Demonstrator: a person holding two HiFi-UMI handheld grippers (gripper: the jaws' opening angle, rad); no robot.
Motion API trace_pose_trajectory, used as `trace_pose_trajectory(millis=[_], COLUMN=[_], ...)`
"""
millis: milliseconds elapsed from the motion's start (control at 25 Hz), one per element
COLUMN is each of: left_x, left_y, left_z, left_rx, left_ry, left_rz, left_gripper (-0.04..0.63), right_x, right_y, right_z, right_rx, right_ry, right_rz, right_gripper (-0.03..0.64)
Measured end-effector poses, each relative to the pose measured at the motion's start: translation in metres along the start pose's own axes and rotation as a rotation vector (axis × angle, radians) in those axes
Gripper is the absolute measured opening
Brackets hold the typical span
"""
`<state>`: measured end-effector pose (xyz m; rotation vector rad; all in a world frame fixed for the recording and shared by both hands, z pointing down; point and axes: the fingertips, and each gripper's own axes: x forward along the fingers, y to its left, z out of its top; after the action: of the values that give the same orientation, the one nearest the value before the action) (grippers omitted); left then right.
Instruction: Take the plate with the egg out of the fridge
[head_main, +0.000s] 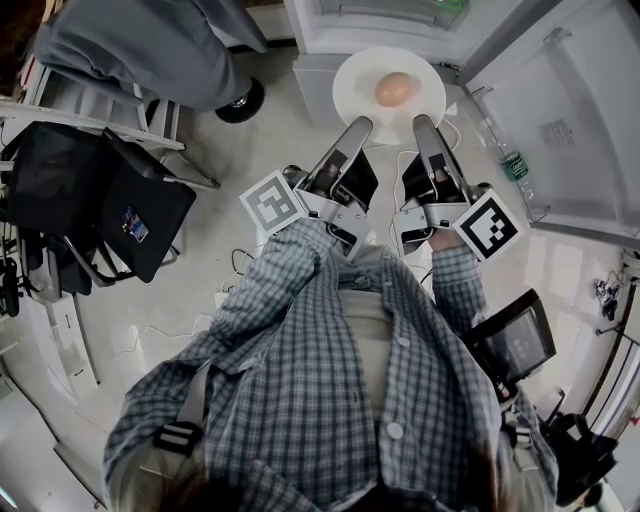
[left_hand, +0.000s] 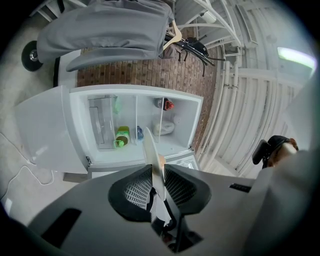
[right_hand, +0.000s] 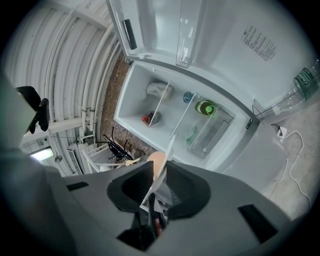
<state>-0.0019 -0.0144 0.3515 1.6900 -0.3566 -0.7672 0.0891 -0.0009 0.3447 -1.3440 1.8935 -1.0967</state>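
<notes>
Two tongs share one load. The left tongs (head_main: 358, 122) and right tongs (head_main: 425, 122) each clamp the near rim of the plate (head_main: 355, 80), side by side, with the rim pinched between the pads in both gripper views. Both tongs stand fairly narrow, no wider than the rim's thickness.

The plate is round and white, held level and face up. It is seen edge-on from either gripper. It hangs over the floor (head_main: 270, 150), out of the fridge (left_hand: 135, 125) and in front of its open compartment, resting on no shelf.

The egg (head_main: 393, 88) sits at about the plate's centre, lying on its side. It looks nearly round from above, so its long axis cannot be told for sure.

The door (head_main: 560, 110) stands open at the right, with a bottle (head_main: 513, 165) in its rack. Both tongs point away from the person, toward the fridge.
</notes>
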Motion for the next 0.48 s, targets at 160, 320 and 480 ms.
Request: trace_pose_trajectory(millis=[160, 320, 480], left_x=[-0.0018, -0.0023, -0.0019], left_y=[0.0002, -0.0007, -0.0001], left_z=[-0.0006, -0.0004, -0.0009], left_rx=[-0.001, 0.002, 0.002], left_ry=[-0.006, -0.011, -0.011], left_rz=[0.001, 0.003, 0.002], left_gripper=[0.083, 0.083, 0.083], right_x=[-0.0002, -0.0007, -0.0009], right_y=[0.0006, 0.0004, -0.0004], right_z=[-0.0006, -0.0013, -0.0013], right_rx=[0.001, 0.008, 0.008], right_ry=[0.003, 0.006, 0.009], right_rz=[0.009, 0.007, 0.006], right_gripper=[0.087, 0.087, 0.087])
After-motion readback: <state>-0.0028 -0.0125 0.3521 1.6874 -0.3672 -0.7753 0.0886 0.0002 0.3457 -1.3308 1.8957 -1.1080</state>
